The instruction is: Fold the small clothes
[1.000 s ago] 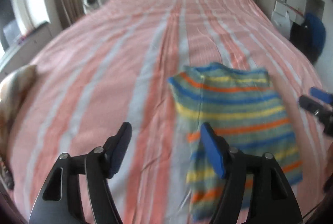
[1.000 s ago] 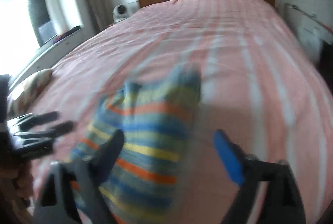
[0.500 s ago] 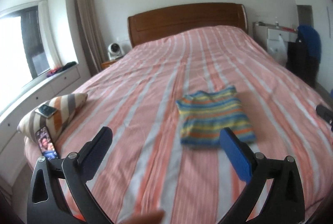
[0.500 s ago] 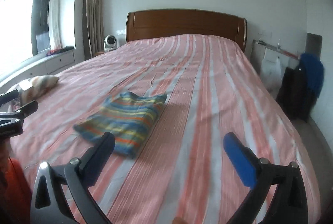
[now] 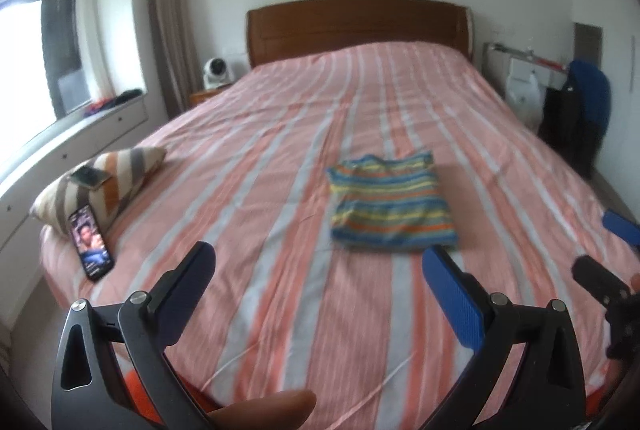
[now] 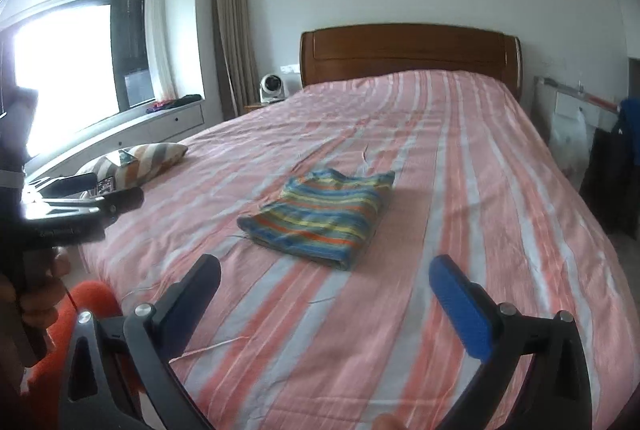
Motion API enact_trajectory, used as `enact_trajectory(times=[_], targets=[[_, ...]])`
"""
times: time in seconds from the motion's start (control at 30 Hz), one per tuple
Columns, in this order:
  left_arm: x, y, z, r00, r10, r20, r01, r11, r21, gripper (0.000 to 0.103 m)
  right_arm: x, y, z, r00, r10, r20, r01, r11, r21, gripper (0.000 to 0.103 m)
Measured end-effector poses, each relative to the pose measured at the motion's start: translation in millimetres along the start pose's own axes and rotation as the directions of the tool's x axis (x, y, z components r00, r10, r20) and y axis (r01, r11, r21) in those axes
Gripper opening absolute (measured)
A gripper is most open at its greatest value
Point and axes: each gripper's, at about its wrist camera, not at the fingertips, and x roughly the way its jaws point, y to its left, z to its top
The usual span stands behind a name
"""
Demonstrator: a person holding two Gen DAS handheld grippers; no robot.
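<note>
A small striped garment in blue, yellow and orange lies folded into a rectangle on the pink striped bed. In the right wrist view the same folded garment sits mid-bed. My left gripper hangs open above the near end of the bed, short of the garment, with nothing between its fingers. My right gripper is also open and empty, pulled back from the garment. Each gripper shows at the edge of the other's view, the right gripper and the left gripper.
A striped pillow with a phone on top lies at the bed's left edge; another phone leans against it, screen lit. Wooden headboard at the far end. Dark and blue clothing hangs right of the bed. Window bench at left.
Both grippers have let go of the garment, opened wide, and drawn back and up from it. The garment now lies folded and still on the bed.
</note>
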Motion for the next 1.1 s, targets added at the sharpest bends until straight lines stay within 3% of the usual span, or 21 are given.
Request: enact_trajectory(times=[0.13,0.33,0.57,0.67,0.8,1.1], targets=[[-4,-5,-3,1.0,-0.03,0.009,0.03,1.0,0.005,0.103,4,-5,0,0.999,0.003,-0.04,-0.001,0.999,0.052,0.103],[-2,-19,-7,0.998,0.059,-0.035,-0.057,0.997,0.058,0.103,14,-2,-6,0.99,-0.103,-0.098,0.104,0.995,0.004,0.103],[5,-21,-8,0.989,0.008,-0.148,-0.003,0.999,0.037,0.103,16,0,3,0.986,-0.068,-0.153,0.077,0.995,0.056,0.103],[11,-16,-8,0.979,-0.022,-0.201,0.024,1.0,0.006,0.103,17,3,2,0.982,-0.09,-0.167,0.097,0.995,0.034,0.103],[11,-15,-9,0.978,-0.001,-0.209,0.004,1.0,0.014,0.103,21,8,-2,0.972,-0.144,-0.187,0.144,0.99,-0.014,0.103],[13,-17,-10,0.976,0.007,-0.219,0.0,0.999,0.035,0.103,26,7,-4,0.966,-0.141,-0.218,0.143,0.99,-0.005,0.103]])
